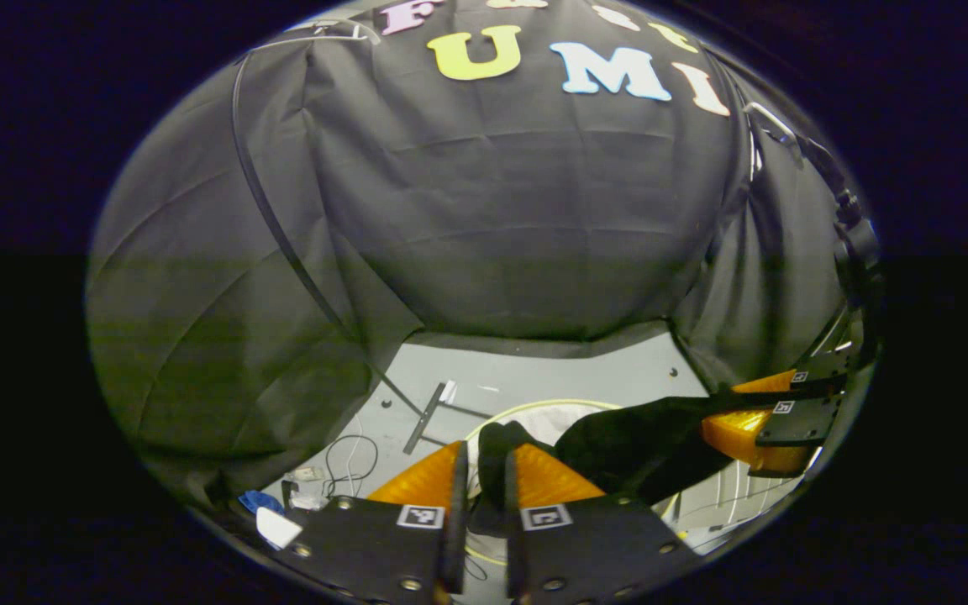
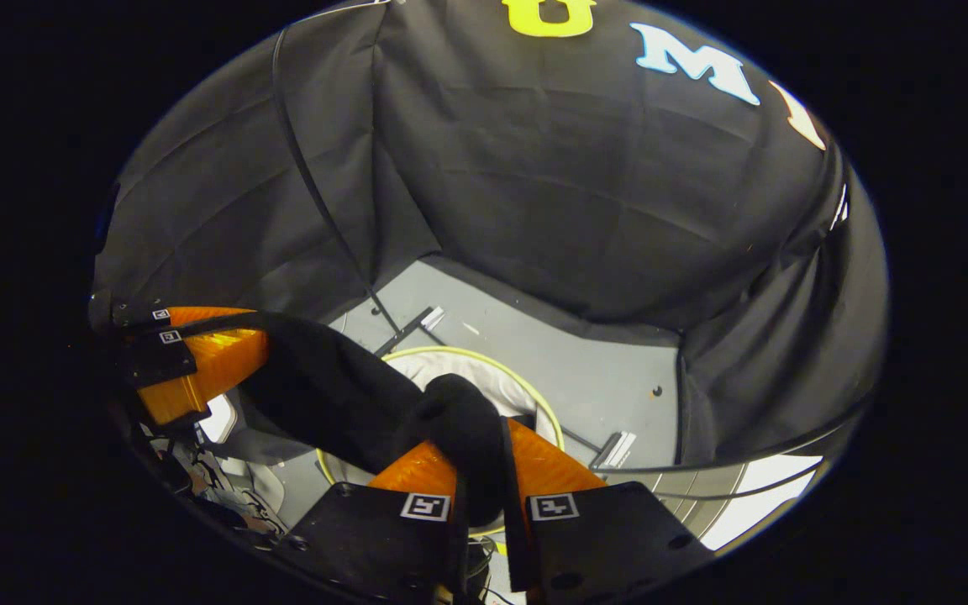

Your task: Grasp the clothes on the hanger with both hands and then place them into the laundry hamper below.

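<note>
- Right, both claws are over the hamper: the left claw is clamped on one end of the black garment, cloth bunched up between its two fingers.
- In the right gripper view, the right claw is clamped on the other end, a dark wad pinched at its tips, with the garment stretching off to 10 o'clock, where the other claw holds it.
- The garment hangs slung between the two claws, above the laundry hamper, whose pale rim and white lining sit on the grey floor just beyond the fingers.
- Risk one: the span looks wider than the hamper's mouth. If both claws let go where they are, I reckon the ends could drape over the rim or slide out onto the floor.
- Risk two: uneven release. One claw opening first would swing the cloth toward the other side, and it could land outside at 9 o'clock.
- Risk three: the cloth is wadded deep between the fingers, so it may cling when they part.
- Also, a thin pole stands behind the hamper toward 11 o'clock; a wide swing could brush it.
</note>
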Motion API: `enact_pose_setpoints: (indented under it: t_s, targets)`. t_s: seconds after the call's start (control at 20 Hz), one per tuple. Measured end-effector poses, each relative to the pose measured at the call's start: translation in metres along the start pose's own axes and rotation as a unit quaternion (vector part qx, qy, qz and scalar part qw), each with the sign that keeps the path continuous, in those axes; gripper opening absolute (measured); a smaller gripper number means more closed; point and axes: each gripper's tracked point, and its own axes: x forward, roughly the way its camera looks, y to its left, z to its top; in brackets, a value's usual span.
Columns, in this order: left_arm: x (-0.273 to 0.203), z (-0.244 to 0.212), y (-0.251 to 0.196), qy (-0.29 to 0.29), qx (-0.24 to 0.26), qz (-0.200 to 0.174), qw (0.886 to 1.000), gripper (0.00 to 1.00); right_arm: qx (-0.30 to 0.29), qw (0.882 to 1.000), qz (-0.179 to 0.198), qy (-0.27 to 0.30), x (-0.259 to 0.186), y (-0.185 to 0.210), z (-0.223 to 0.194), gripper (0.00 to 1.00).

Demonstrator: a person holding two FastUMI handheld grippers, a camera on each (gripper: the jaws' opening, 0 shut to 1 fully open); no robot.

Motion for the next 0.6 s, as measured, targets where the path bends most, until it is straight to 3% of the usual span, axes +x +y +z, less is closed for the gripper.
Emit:
enact_pose_setpoints:
  t_s: [0.15, 0.35, 0.6]
  targets:
    - [-0.007, 0.0, 0.001, 0.0, 0.007, -0.002, 1.0, 0.58, 0.007, 1.0, 0.008, -0.001, -0.001, 0.008, -0.002, 0.27]
    - [-0.022, 0.004, 0.007, -0.017, 0.01, 0.007, 1.0, 0.96, 0.01, 1.0, 0.003, -0.011, -0.005, 0.003, -0.003, 0.95]
    - [-0.048, 0.028, 0.026, -0.047, 0.016, 0.012, 0.999, 0.96, 0.029, 0.999, -0.011, -0.04, -0.021, 0.002, 0.007, 0.93]
